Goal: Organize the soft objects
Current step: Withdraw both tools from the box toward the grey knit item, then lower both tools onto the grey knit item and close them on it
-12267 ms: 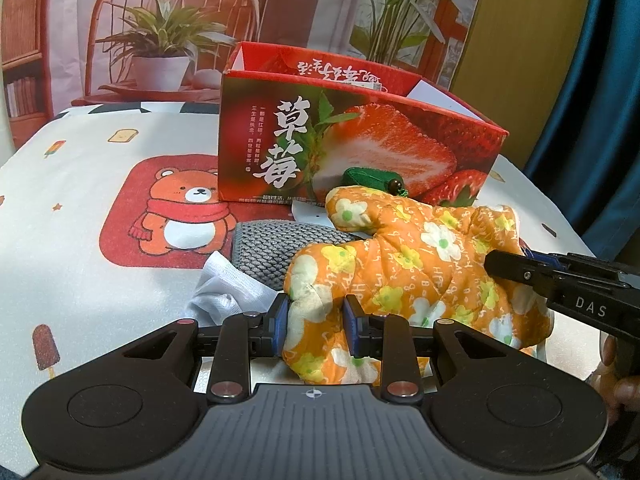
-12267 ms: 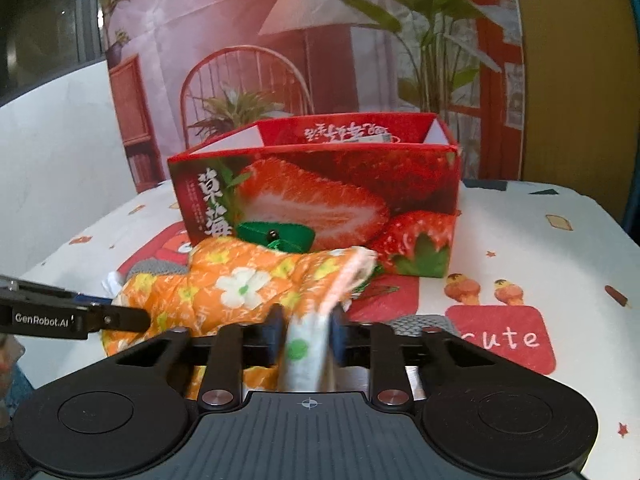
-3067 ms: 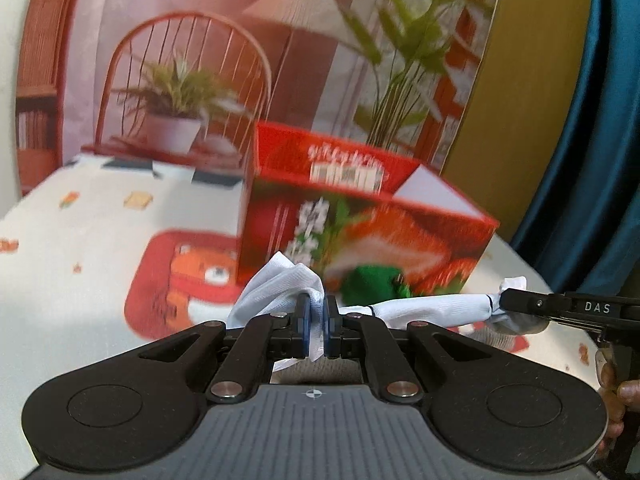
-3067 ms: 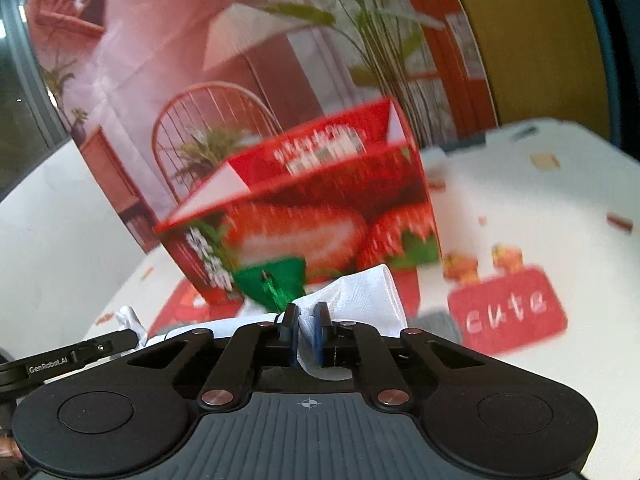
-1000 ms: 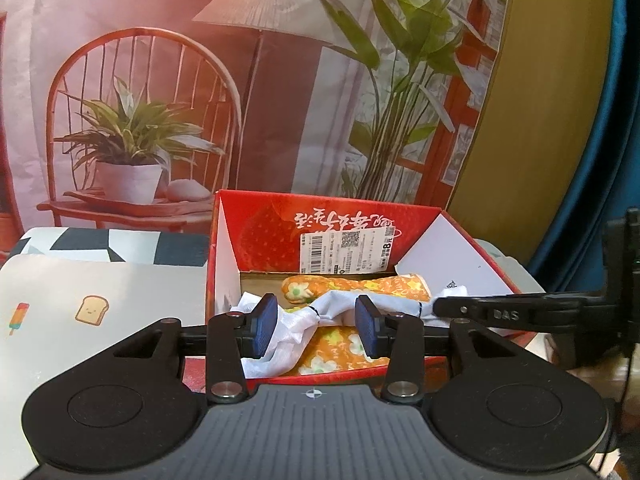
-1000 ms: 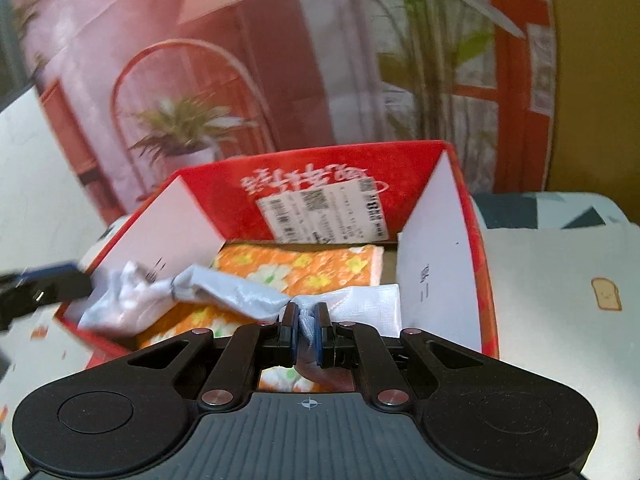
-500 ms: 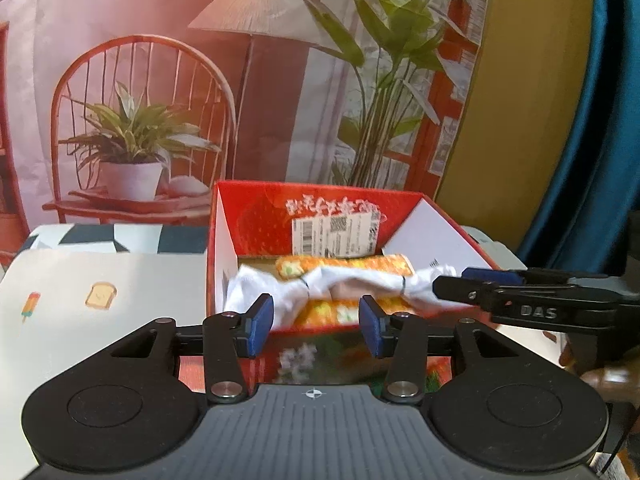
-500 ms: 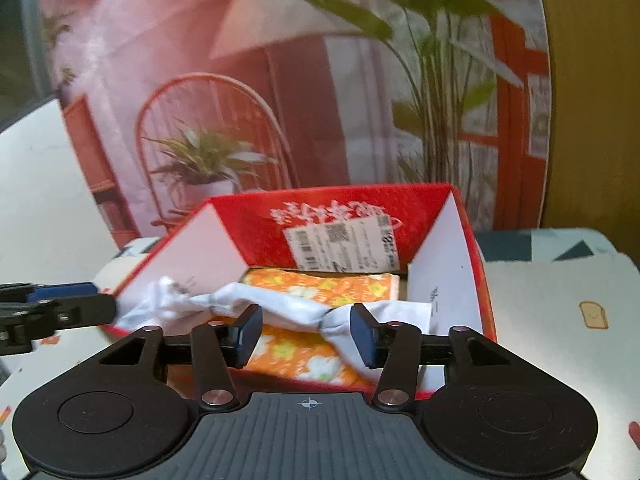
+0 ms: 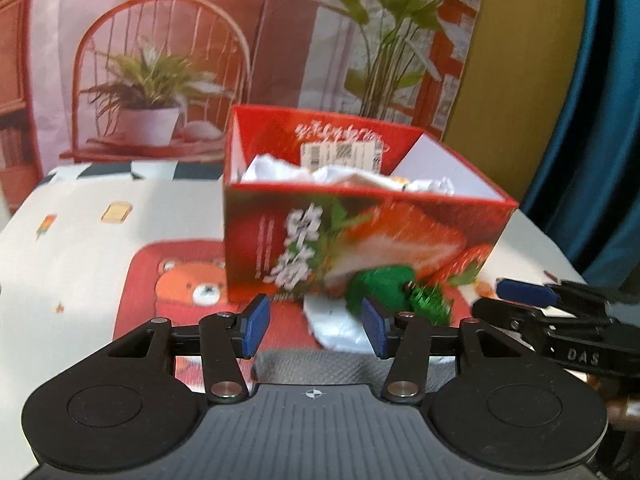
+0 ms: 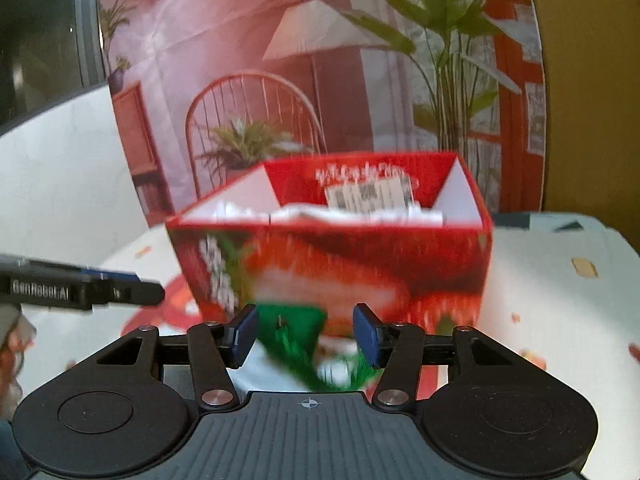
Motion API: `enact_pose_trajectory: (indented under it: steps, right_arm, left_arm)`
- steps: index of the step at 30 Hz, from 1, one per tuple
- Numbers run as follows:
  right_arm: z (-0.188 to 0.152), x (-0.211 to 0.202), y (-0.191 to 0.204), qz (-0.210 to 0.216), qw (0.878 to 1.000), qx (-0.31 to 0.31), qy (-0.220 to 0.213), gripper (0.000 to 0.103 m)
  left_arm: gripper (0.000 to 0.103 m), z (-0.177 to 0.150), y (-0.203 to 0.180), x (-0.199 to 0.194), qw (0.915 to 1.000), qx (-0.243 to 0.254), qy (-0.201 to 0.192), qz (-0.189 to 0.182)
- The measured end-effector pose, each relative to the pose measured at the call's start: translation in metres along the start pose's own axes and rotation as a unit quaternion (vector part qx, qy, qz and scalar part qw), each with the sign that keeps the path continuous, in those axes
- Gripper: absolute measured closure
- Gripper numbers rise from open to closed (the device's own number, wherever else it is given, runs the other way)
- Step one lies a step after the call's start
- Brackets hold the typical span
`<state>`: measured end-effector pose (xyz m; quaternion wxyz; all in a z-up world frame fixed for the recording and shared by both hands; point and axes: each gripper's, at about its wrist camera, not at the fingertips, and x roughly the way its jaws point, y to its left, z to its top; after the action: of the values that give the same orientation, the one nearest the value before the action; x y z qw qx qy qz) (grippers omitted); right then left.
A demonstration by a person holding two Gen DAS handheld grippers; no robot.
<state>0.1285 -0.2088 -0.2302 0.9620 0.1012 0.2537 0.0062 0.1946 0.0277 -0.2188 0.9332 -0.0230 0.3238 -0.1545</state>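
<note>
The left hand-held gripper (image 9: pixel 314 326) stands open with nothing between its pads, its jaws having just been opening. The right hand-held gripper (image 10: pixel 306 334) is open and empty too. White cloth (image 9: pixel 340 174) lies inside the strawberry box (image 9: pixel 360 236) on the worktop (image 9: pixel 72 240). In front of the box, a green soft item (image 9: pixel 384 286) lies, apparently on another white piece (image 9: pixel 336 324), though blur hides the details.

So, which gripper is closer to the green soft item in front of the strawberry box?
Right, it seems. The right gripper has the green item framed between its open jaws; from the left gripper it lies toward the right finger, ahead.
</note>
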Motion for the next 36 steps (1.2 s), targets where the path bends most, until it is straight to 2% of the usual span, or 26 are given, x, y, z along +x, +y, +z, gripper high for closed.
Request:
enact_pose_trajectory:
  steps: [6, 10, 15, 20, 24, 26, 32, 34, 36]
  right_arm:
    - [-0.036, -0.014, 0.001, -0.043, 0.999, -0.028, -0.012, 0.054]
    - [-0.052, -0.021, -0.016, -0.059, 0.998, 0.016, -0.003, 0.054]
    - [-0.054, -0.020, -0.026, -0.075, 0.997, 0.035, 0.000, 0.051]
    - [-0.059, -0.010, -0.031, -0.092, 0.995, 0.040, 0.011, 0.043]
    - [-0.061, -0.006, -0.033, -0.098, 0.994, 0.042, 0.009, 0.040]
    - [-0.062, -0.005, -0.034, -0.108, 0.993, 0.041, 0.006, 0.032]
    - [-0.065, 0.001, -0.038, -0.113, 0.993, 0.040, 0.010, 0.031]
    - [-0.066, 0.003, -0.039, -0.114, 0.992, 0.042, 0.013, 0.029]
    - [-0.067, 0.004, -0.042, -0.113, 0.992, 0.048, 0.018, 0.027]
  left_arm:
    - [0.044, -0.025, 0.014, 0.004, 0.9985, -0.055, 0.002, 0.001]
    - [0.044, -0.038, 0.017, 0.012, 0.9970, -0.076, 0.010, -0.006]
    - [0.044, -0.041, 0.016, 0.019, 0.9973, -0.072, 0.008, -0.008]
    - [0.044, -0.047, 0.019, 0.023, 0.9970, -0.076, 0.010, -0.010]
    - [0.044, -0.050, 0.019, 0.025, 0.9970, -0.074, 0.016, -0.016]
    - [0.044, -0.051, 0.018, 0.026, 0.9972, -0.071, 0.017, -0.015]
    - [0.044, -0.057, 0.020, 0.029, 0.9968, -0.075, 0.022, -0.016]
    - [0.046, -0.058, 0.020, 0.028, 0.9972, -0.072, 0.018, -0.010]
    - [0.055, -0.058, 0.021, 0.027, 0.9971, -0.074, 0.015, -0.007]
